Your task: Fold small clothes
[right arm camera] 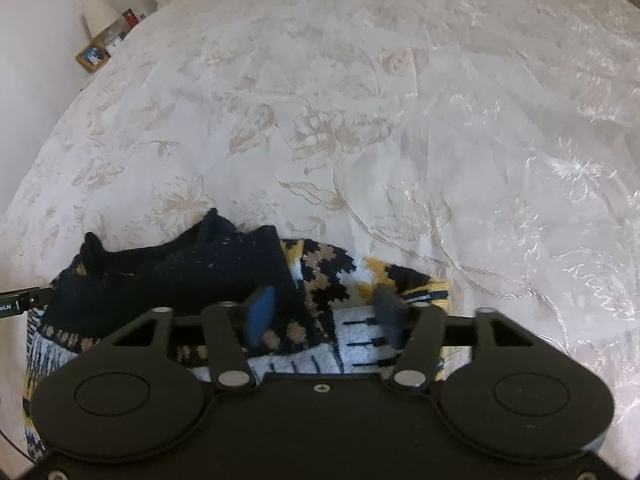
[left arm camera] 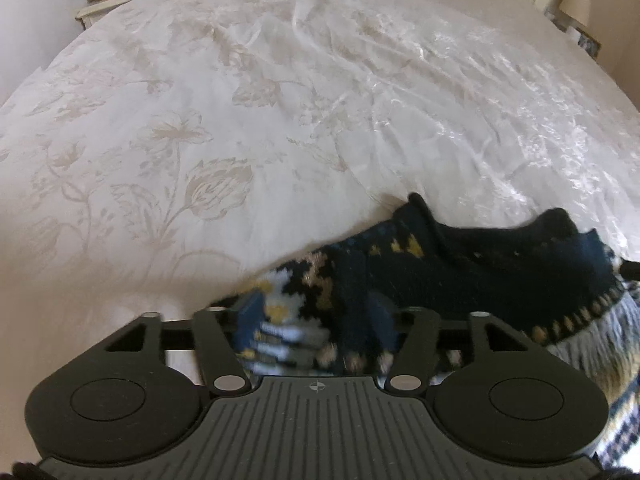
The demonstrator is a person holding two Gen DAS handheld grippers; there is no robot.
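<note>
Mid-fold, it seemed; patterned knit sweater [left arm camera: 420,276] lay bunched on the bed [left arm camera: 240,120]; left tongs [left arm camera: 316,320] and right tongs [right arm camera: 324,316] both stood wide over the knit, gripping nothing; next move likely needs pinching an edge, flattening.

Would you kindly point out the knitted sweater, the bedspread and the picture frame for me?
knitted sweater [left arm camera: 460,276]: left wrist view, on its dark navy panel.
bedspread [left arm camera: 248,112]: left wrist view, on a bare floral patch.
picture frame [right arm camera: 92,56]: right wrist view, on the photo inside.
</note>
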